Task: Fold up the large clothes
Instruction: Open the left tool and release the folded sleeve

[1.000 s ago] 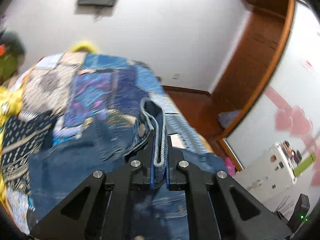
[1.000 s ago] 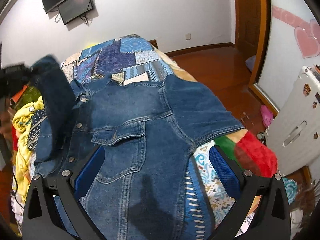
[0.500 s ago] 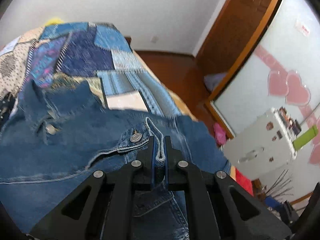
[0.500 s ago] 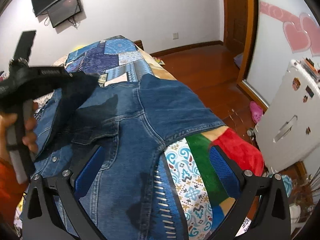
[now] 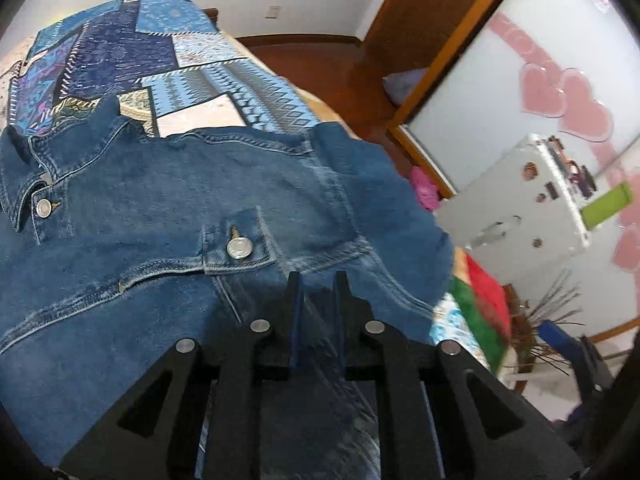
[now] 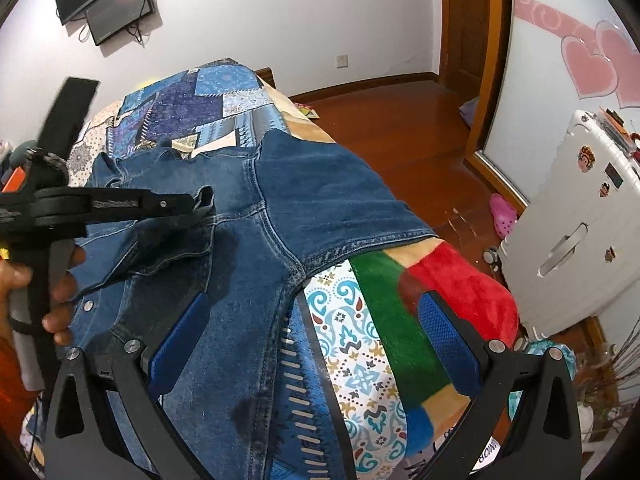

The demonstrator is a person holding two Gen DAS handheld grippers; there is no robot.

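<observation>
Denim fills both views: our jacket (image 6: 256, 208) lies spread across the bed (image 6: 360, 344), collar toward the upper left of the frame, its length running down toward us. Our left gripper (image 6: 202, 210), at the left edge of the right wrist view, has its fingers nearly closed, and whether they pinch the raised front edge we cannot tell. Our right gripper (image 6: 308, 344) hovers wide apart and empty at the bottom, nearer the sleeve (image 6: 332, 192), so we judge it takes that side.
</observation>
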